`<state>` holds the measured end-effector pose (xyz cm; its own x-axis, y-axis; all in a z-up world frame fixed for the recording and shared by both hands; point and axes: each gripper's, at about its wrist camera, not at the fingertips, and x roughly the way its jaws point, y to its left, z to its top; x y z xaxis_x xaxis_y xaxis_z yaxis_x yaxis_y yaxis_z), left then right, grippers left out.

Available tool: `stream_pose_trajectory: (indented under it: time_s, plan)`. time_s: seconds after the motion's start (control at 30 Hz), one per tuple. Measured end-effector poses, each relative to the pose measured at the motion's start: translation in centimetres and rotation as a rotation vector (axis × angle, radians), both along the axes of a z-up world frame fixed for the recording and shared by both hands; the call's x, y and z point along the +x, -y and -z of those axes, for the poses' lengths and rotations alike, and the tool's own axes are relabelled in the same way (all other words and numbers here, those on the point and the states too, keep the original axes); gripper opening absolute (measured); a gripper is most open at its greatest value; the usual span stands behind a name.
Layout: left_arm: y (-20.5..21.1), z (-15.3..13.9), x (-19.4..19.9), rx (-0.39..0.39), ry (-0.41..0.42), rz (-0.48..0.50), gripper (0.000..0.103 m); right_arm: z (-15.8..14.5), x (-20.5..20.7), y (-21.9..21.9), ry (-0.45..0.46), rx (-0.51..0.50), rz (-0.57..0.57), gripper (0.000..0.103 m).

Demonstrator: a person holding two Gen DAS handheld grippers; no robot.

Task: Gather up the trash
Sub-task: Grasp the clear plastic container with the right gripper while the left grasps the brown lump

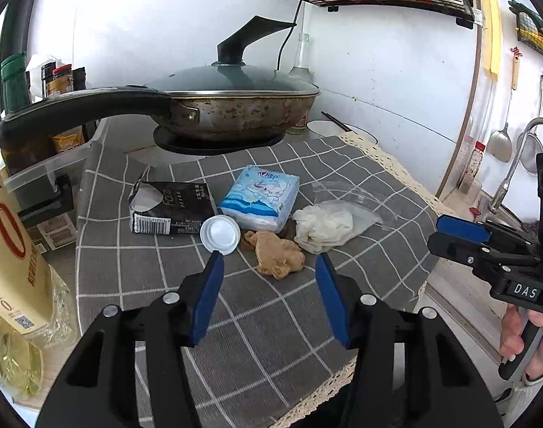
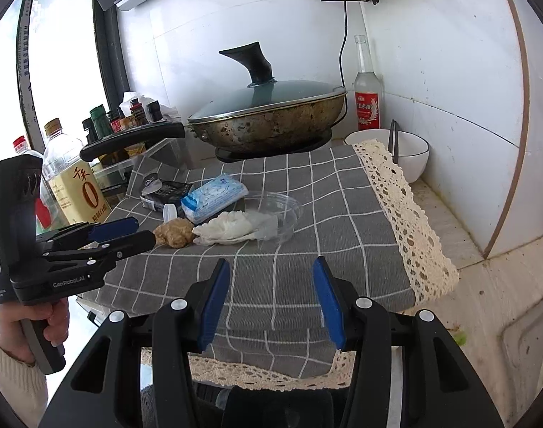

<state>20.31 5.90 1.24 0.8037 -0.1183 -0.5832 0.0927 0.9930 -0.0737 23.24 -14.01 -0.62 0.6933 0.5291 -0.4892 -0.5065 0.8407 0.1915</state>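
Trash sits clustered mid grey checked cloth (image 1: 271,321) on the surface: torn black carton (image 1: 171,210), white plastic cap (image 1: 219,233), blue tissue pack (image 1: 260,198), crumpled brown paper wad (image 1: 277,258), and a crumpled white tissue (image 1: 323,226) lying partly in a clear plastic lid (image 2: 278,210), likely bunched for easy picking. Left gripper (image 1: 269,264) hovers just short of cap and brown wad, fingers released, nothing between them. Right gripper (image 2: 271,267) hangs back near the cloth's front, fingers apart and empty; lidded wok (image 2: 268,121) behind, contents hidden.
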Motion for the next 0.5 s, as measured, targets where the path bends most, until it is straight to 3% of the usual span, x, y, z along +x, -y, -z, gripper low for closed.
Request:
stream_pose_trajectory:
  time_s: [0.5]
  plan:
    - [0.2,1.8,3.0,-0.010,-0.024,0.022,0.055,0.5,4.4,-2.2,-0.049,0.011,0.007,0.049]
